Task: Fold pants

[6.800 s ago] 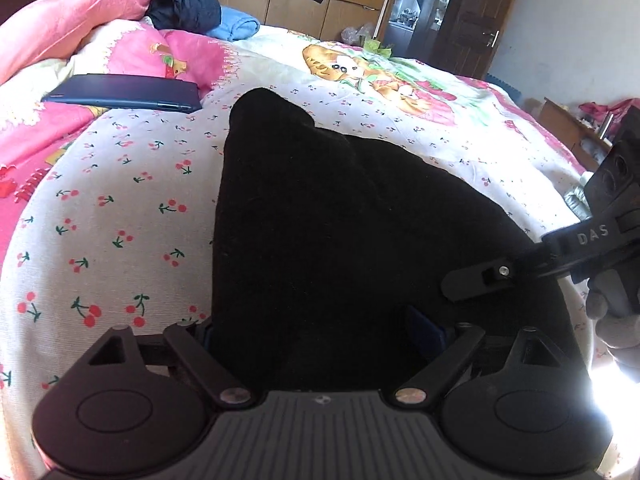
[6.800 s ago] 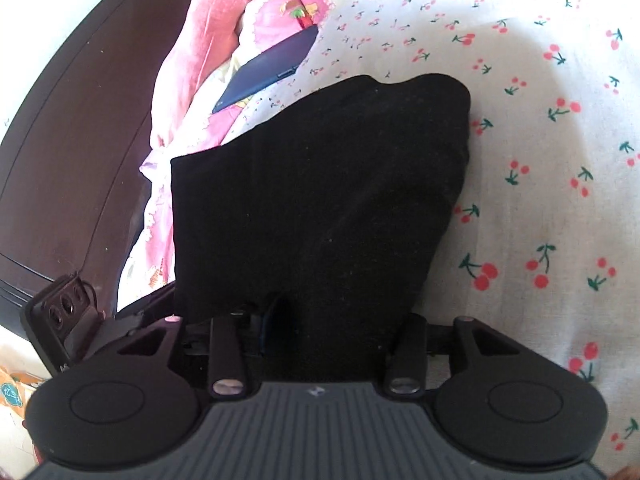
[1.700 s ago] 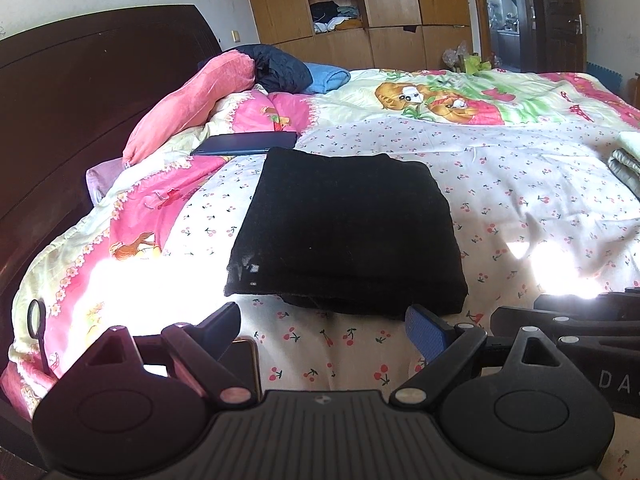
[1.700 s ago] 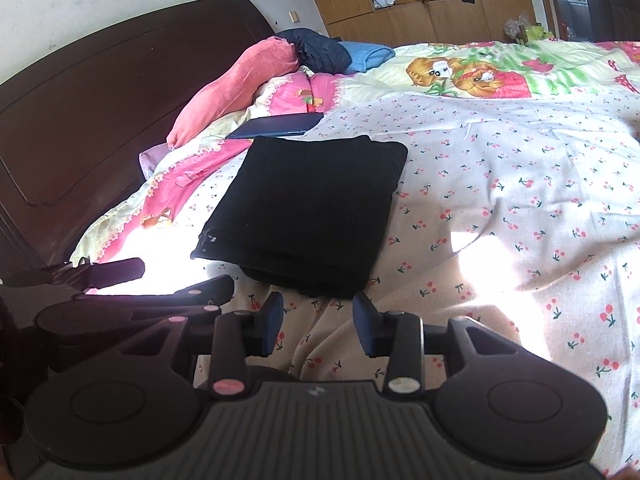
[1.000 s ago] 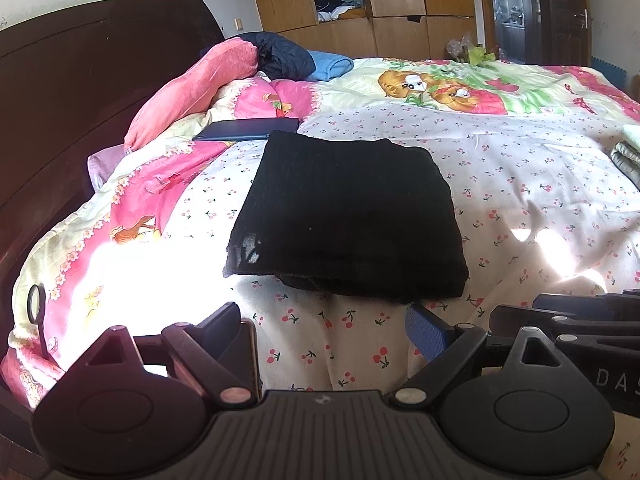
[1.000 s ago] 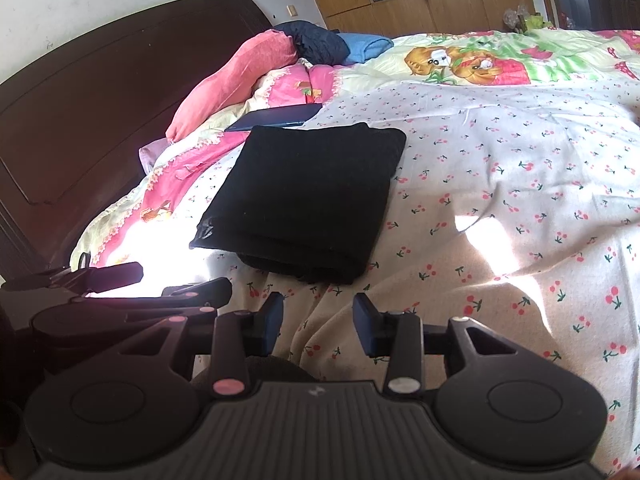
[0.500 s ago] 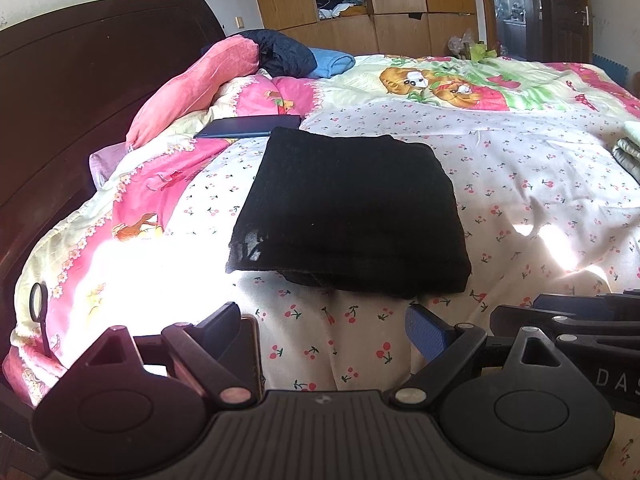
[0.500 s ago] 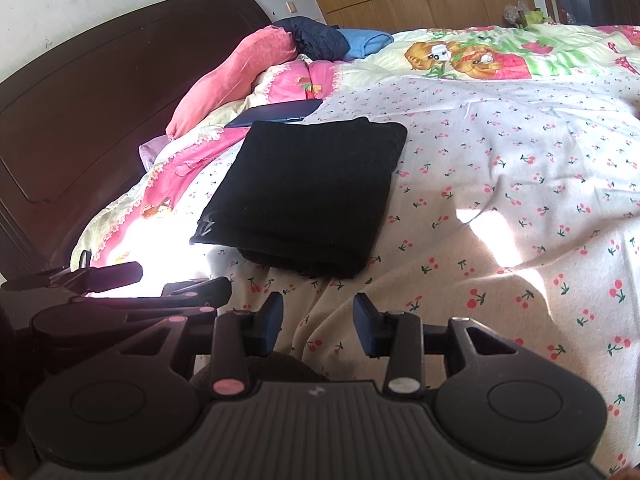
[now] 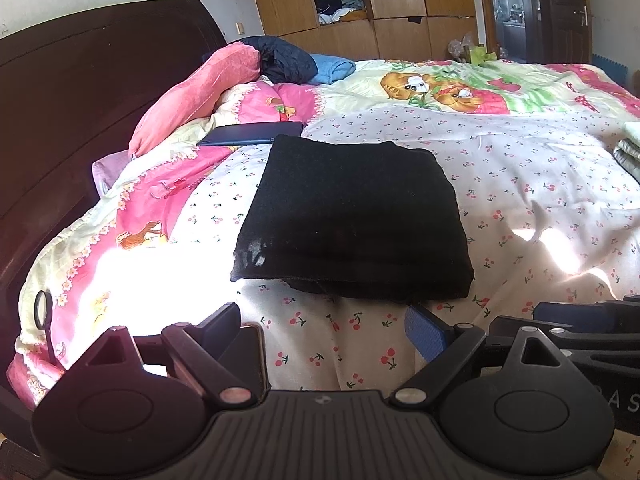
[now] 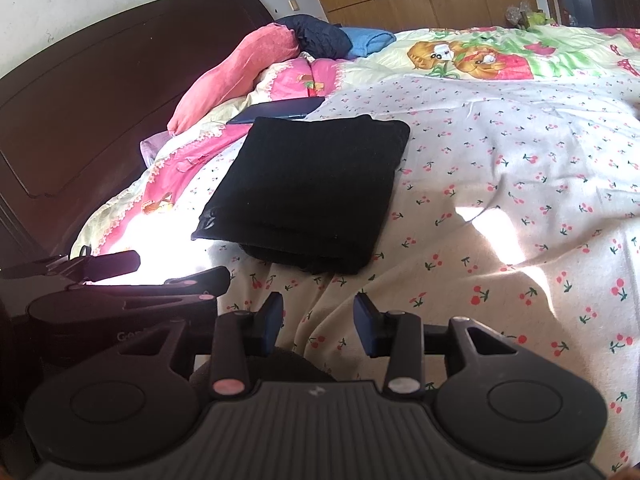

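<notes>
I see the pants [image 9: 352,224] folded into a thick black rectangle, lying flat on the cherry-print bedspread [image 9: 520,184] toward the headboard side of the bed. Their stacked edges face my cameras, and a bit of a lower layer sticks out under the near edge. In the right wrist view the pants [image 10: 312,192] sit up and to the left of centre.

Neither tool touches them. My left gripper [image 9: 328,332] hangs short of the near edge, its jaws spread wide with only bedspread between them. My right gripper [image 10: 318,320] is also apart from the pants, its jaws set at a narrower gap and holding nothing. Each gripper shows at the edge of the other's view, so they sit side by side.

Just past the far corner of the pants lies a flat dark blue case [image 9: 252,134], close to it or touching; I cannot tell which. Beyond that are a pink pillow [image 9: 192,96], a dark jacket [image 9: 284,60] and a blue cloth [image 9: 332,68], against the dark wooden headboard [image 9: 80,92]. Bright sunlight falls on the bedspread left of the pants. Wooden wardrobes [image 9: 400,8] stand at the back.
</notes>
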Motion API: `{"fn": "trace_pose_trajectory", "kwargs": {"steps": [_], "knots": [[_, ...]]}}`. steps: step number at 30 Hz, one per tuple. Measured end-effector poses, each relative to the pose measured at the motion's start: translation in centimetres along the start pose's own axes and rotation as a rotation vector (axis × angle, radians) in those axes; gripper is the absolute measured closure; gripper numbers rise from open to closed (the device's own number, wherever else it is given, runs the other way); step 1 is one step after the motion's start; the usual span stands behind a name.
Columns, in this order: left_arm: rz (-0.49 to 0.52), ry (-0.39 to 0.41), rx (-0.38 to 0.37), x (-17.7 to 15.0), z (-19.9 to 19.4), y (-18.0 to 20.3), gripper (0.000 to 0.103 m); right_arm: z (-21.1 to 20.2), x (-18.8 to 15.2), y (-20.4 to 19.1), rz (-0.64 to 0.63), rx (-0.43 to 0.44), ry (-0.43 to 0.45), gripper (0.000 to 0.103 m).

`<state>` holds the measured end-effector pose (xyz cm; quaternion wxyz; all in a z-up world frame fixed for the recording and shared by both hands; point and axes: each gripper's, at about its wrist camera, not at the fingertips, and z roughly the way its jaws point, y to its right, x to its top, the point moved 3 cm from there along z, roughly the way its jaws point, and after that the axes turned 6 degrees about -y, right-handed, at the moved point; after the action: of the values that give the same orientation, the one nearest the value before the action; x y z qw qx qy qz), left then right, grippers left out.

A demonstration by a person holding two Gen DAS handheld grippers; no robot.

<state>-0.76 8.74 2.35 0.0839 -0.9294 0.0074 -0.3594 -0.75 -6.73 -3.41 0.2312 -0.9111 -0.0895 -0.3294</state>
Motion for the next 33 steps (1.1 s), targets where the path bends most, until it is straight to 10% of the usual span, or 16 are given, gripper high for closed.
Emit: {"fn": "trace_pose_trajectory", "kwargs": {"steps": [33], "knots": [[0.02, -0.011, -0.013, -0.59, -0.23, 0.08, 0.002, 0.12, -0.19, 0.91, 0.007, -0.047, 0.004, 0.058]]}}
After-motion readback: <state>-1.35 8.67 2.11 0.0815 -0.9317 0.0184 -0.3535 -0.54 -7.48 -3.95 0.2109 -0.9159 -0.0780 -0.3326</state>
